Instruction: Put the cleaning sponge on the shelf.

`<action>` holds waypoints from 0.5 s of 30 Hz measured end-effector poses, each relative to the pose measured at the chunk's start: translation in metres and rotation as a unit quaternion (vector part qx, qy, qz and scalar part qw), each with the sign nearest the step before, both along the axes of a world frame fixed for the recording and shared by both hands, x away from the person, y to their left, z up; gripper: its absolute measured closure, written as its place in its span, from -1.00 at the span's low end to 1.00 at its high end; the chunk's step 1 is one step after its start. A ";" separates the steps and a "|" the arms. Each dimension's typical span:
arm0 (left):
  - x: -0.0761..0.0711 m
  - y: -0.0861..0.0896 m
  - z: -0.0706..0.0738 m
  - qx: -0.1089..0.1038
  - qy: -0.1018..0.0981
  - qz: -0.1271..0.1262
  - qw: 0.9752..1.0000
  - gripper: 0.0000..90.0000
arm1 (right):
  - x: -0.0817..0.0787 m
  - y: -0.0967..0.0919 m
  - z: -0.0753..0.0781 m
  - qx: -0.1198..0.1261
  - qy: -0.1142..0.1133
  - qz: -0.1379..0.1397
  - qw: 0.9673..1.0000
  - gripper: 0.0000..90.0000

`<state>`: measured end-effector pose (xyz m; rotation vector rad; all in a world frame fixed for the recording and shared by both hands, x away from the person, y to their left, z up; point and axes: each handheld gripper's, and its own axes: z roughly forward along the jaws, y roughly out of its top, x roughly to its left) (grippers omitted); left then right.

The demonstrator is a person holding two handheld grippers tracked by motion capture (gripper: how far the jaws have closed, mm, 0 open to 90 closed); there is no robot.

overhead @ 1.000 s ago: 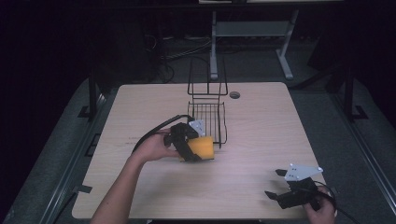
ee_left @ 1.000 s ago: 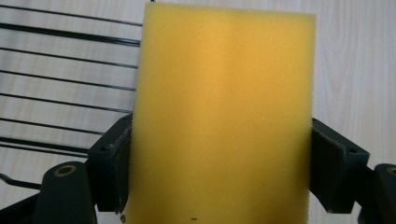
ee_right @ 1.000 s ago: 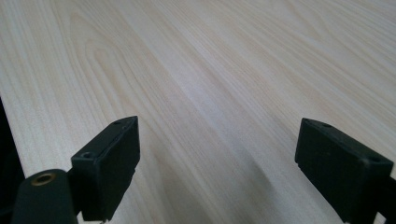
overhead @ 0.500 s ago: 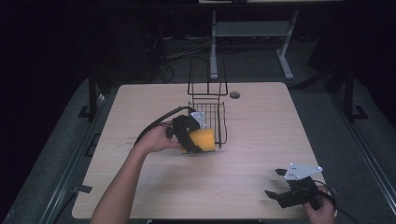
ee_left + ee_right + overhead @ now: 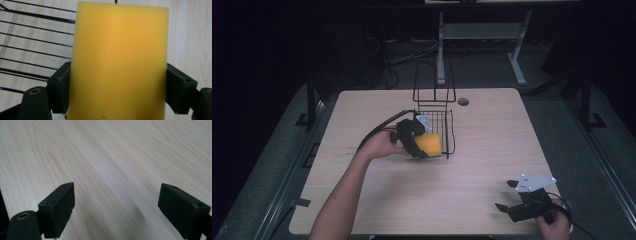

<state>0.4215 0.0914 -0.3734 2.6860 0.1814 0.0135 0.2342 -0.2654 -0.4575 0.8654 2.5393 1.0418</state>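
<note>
Sponge (image 5: 117, 62) is sitting clamped in your left hand-held gripper (image 5: 418, 145) beside the basket (image 5: 439, 131); it is risking snagging on the wires. Your right hand-held gripper (image 5: 517, 205) is resting released on the desk (image 5: 492, 130).

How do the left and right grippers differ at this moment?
The left gripper is shut on the yellow sponge; the right gripper is open with nothing between its jaws. The left is beside the wire basket mid-table; the right sits near the table's front right corner. Both have black jaws and a grey plate on top.
</note>
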 end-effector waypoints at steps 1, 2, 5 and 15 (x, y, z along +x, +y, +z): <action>0.000 0.000 0.000 0.000 0.000 0.000 1.000 -0.53 | 0.000 0.000 0.000 0.000 0.000 0.000 1.000 -0.70; 0.001 -0.001 0.000 -0.002 0.000 -0.001 1.000 -0.53 | 0.000 0.000 0.000 -0.001 0.000 0.000 1.000 -0.70; 0.005 -0.004 -0.003 -0.011 -0.001 0.002 1.000 -0.53 | 0.000 0.000 0.000 -0.001 -0.001 -0.001 1.000 -0.70; 0.015 -0.009 -0.008 0.002 0.006 0.003 1.000 -0.53 | 0.001 0.002 0.001 0.000 -0.001 0.001 1.000 -0.70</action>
